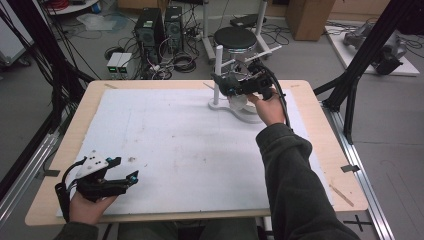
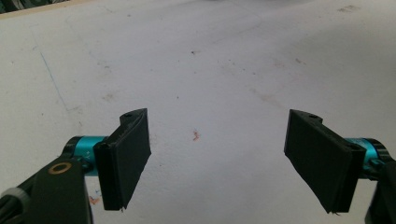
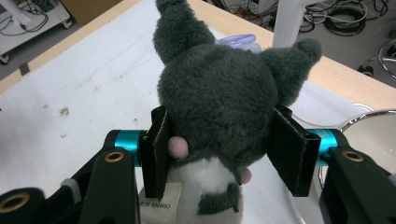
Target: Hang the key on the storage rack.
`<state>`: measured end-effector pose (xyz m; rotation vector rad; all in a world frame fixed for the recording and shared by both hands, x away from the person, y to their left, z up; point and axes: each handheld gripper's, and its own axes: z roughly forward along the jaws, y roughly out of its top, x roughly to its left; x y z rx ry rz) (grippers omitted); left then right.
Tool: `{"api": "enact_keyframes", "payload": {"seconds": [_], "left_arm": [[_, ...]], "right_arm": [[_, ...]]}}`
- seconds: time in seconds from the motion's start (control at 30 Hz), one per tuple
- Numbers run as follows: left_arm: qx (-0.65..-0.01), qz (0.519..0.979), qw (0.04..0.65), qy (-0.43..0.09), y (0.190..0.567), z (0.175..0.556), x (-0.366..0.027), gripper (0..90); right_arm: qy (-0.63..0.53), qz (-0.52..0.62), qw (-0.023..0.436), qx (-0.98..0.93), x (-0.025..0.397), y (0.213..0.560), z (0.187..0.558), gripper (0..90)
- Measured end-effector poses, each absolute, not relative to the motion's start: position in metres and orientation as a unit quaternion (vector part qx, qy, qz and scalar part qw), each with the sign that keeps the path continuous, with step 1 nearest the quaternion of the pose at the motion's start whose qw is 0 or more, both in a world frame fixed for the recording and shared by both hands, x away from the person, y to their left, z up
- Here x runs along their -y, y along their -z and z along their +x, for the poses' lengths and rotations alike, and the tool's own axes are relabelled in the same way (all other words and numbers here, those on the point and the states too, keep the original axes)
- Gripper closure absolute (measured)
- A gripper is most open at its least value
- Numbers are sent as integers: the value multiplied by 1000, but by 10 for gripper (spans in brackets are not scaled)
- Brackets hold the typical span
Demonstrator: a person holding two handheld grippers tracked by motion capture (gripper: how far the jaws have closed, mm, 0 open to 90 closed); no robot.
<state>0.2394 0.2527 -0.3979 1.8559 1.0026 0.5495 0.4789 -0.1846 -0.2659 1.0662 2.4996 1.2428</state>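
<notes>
A dark grey plush toy [image 3: 219, 98] with two pointed ears and a white belly sits squeezed between the black pads of my right gripper [image 3: 224, 158], a white label hanging under it. From above, that gripper [image 1: 227, 82] holds the toy [image 1: 223, 81] in the air at the far side of the table, just above a white stand [image 1: 218, 75] with a round base. My left gripper [image 1: 122, 170] rests near the front left corner over the white mat [image 1: 175, 145]. Its jaws [image 2: 219, 158] stand wide apart with nothing between them.
A shiny metal bowl [image 3: 373, 135] lies right of the toy on the stand's base. The wooden table [image 1: 325, 150] borders the mat. Behind the table are a black stool [image 1: 235, 37], computer towers [image 1: 150, 27] and floor cables. Black frame legs [image 1: 360, 55] stand at right.
</notes>
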Motion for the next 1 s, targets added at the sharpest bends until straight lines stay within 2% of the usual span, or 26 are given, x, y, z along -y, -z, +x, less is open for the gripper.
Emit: {"api": "enact_keyframes", "payload": {"seconds": [0.53, 1.0], "left_arm": [[-406, 758, 460, -223, 399, 240, -252, 230], [-405, 756, 463, -223, 398, 239, -254, 230]], "right_arm": [[-398, 367, 73, -838, 185, 283, 485, 448], [-391, 373, 80, -838, 182, 284, 484, 446]]}}
